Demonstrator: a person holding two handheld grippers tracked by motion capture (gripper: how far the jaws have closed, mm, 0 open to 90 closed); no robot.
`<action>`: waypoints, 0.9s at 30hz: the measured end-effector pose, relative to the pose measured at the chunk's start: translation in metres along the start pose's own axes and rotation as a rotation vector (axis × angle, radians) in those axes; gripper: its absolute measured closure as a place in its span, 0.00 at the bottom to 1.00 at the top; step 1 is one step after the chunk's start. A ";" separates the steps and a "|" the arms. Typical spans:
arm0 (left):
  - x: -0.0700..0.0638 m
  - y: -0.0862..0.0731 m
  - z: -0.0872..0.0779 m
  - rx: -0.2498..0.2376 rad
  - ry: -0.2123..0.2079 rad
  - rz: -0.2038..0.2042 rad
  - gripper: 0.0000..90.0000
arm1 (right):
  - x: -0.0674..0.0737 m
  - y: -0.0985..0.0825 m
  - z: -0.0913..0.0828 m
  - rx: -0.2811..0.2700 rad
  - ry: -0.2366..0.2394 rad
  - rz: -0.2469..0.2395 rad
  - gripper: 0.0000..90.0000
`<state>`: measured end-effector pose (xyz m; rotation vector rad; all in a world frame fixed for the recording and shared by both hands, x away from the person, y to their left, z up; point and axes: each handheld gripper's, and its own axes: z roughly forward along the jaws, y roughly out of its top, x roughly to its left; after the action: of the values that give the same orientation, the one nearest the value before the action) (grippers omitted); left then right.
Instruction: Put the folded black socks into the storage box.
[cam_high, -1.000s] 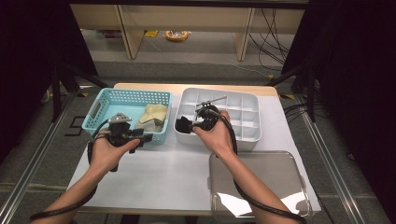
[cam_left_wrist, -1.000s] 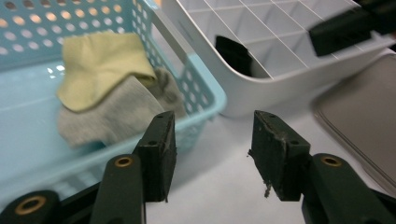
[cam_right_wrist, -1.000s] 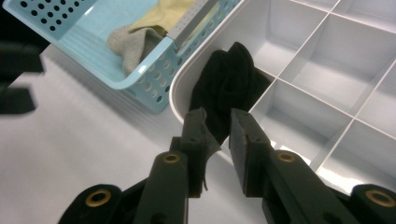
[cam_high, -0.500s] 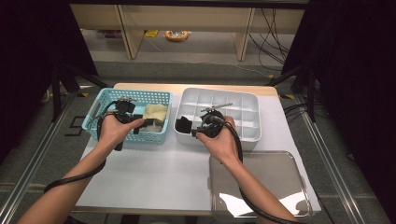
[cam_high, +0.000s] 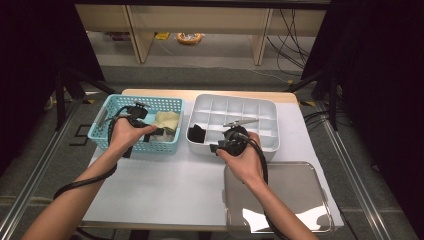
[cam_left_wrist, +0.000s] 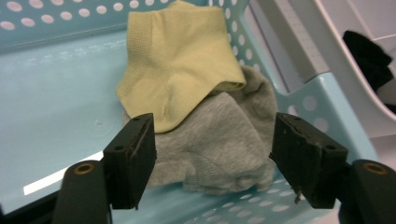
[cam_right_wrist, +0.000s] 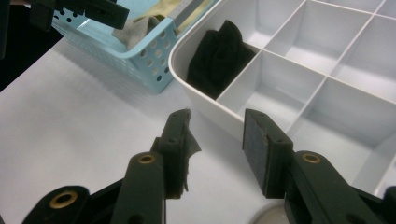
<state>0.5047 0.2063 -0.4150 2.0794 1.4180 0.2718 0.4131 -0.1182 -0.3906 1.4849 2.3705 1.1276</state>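
Observation:
A blue perforated basket (cam_high: 102, 127) holds a yellow sock (cam_left_wrist: 182, 60) lying on a grey sock (cam_left_wrist: 224, 149). My left gripper (cam_left_wrist: 212, 140) reaches into the basket. Its jaws have just been opening and now stand open on either side of the grey sock, the pads not pressing on it. A black sock (cam_right_wrist: 217, 58) lies in the near-left compartment of the white divided tray (cam_right_wrist: 196, 107). My right gripper (cam_right_wrist: 217, 130) hovers over the table just outside that tray corner. Its jaws have just been opening too, and nothing is between them.
A shiny metal tray (cam_high: 300, 200) lies at the table's near right, under my right forearm. The basket (cam_right_wrist: 135, 60) and the white tray (cam_high: 272, 107) stand side by side at the back of the white tabletop (cam_high: 165, 185). The tray's other compartments hold nothing.
The left hand moved from the basket's near wall into the basket, and its jaws spread. The right gripper drew back from the black sock toward the tray's near edge, with its jaws wider.

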 end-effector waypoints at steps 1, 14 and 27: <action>0.001 0.000 0.001 0.002 0.001 0.003 0.32 | -0.001 -0.002 -0.001 -0.014 0.010 -0.004 0.68; -0.010 0.009 0.013 0.039 0.012 0.031 0.29 | -0.006 -0.008 -0.009 -0.013 0.000 0.009 0.66; -0.012 0.008 0.029 0.127 0.034 -0.018 0.38 | -0.007 -0.009 -0.005 -0.032 0.026 -0.028 0.65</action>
<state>0.5198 0.1826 -0.4316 2.1714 1.5091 0.2161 0.4081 -0.1289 -0.3947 1.4316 2.3703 1.1804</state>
